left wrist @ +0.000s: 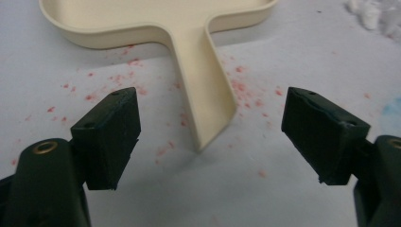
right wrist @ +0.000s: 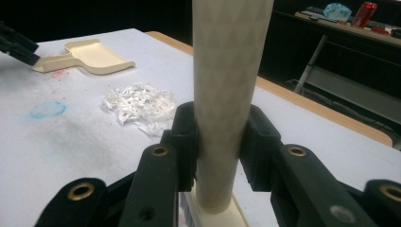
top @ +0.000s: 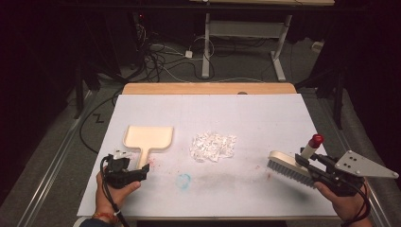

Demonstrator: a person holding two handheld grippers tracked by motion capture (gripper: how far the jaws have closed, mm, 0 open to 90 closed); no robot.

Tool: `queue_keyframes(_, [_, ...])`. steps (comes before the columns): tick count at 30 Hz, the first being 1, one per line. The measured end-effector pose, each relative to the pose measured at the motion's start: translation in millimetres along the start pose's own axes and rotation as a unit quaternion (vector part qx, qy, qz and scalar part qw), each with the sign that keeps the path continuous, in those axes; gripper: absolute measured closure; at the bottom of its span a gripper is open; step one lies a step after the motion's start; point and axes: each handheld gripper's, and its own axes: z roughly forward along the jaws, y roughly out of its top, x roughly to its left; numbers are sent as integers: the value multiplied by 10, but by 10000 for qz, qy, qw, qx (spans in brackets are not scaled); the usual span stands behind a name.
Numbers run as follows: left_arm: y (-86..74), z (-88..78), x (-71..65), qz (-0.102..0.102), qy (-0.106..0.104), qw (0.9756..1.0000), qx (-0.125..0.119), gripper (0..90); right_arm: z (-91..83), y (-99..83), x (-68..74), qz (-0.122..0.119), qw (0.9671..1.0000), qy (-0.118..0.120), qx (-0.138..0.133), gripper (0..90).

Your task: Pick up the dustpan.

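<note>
Brush [top: 288,166] handle top cut off above fingers [right wrist: 187,142].

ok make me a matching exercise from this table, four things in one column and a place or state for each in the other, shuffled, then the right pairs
Things
1. dustpan
2. brush
3. shredded paper
4. left gripper

Places or states
A. heaped loose in the middle of the table
B. open, jaws either side of a cream handle's end
C. clamped by its handle in the right gripper
D. lying flat at the left, handle toward the person

Pairs: 1-D, 2-C, 3-A, 4-B
</note>
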Motion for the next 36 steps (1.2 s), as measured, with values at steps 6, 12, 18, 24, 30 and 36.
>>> queue_keyframes(6, [184,311,20,-3,48,9994,331,262,51,-14,-3,19,10000,-32,63,710])
queue_keyframes(12, [298,420,48,219,216,9992,252,401,74,-36,-13,30,9999,-63,73,710])
queue_keyframes(18, [320,436,40,556,182,9981,192,626,92,-46,-15,66,9999,-43,108,710])
queue_keyframes(24, [351,418,36,621,190,9975,265,633,107,-46,0,81,9999,14,130,710])
queue_keyframes(30, [394,262,15,892,101,9956,274,634,104,-47,-15,88,9999,29,126,710])
queue_keyframes(36, [320,17,-118,1438,62,9890,339,635,105,-65,-25,139,9999,-21,85,710])
